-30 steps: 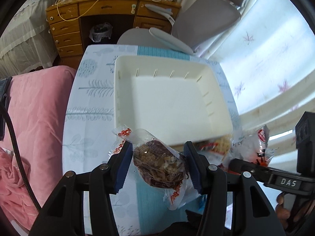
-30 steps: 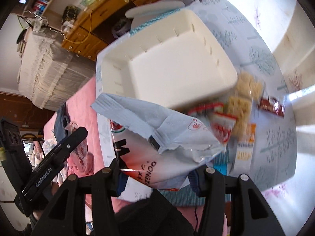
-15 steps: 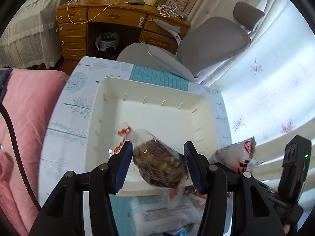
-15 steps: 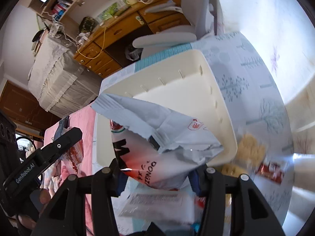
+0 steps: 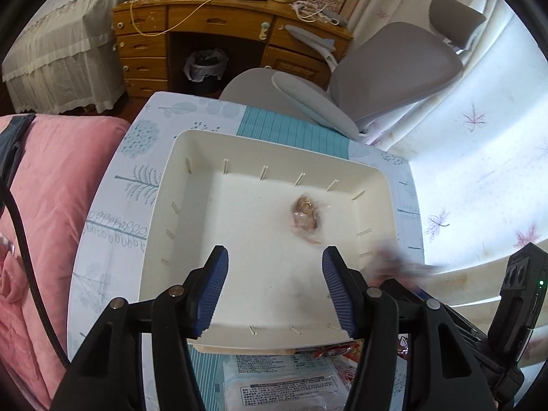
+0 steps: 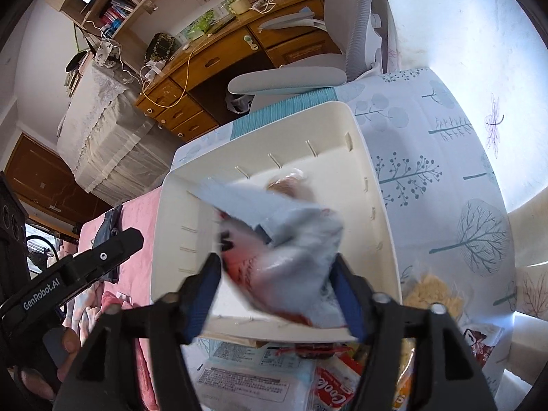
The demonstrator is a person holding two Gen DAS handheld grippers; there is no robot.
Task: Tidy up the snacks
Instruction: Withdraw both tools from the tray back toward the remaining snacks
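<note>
Bedroom setup with a wooden desk [image 5: 219, 30] and grey office chair [image 5: 387, 65] in the back, pink bedding [image 5: 58, 185] off to one side, and a bench under a tree-print cloth [image 5: 113, 212] carrying a big cream bin [image 5: 164, 205]. From the left wrist view, the left tool [image 5: 272, 289] has just been opening and its blue pads stand apart with nothing between them; the little clear-wrapped brown snack [image 5: 306, 213] is blurred over the bin floor near the far wall, so it looks freshly let go. A flat white packet [image 5: 284, 382] waits on the bench just in front of the bin. Over to the right wrist view: the right tool [image 6: 274, 293] has also just been opening, and the blue-grey and red snack bag [image 6: 284, 257] sits blurred between the pads over the bin, apparently slipping free rather than clamped. More packets, including a red cookie pack [image 6: 334, 392] and a noodle-looking block [image 6: 433, 293], lie outside the bin. So I'd say this is the drop-off step for both hands. Next up is probably backing out and going for the packets in front, which are flat and may need an edge pinch.
</note>
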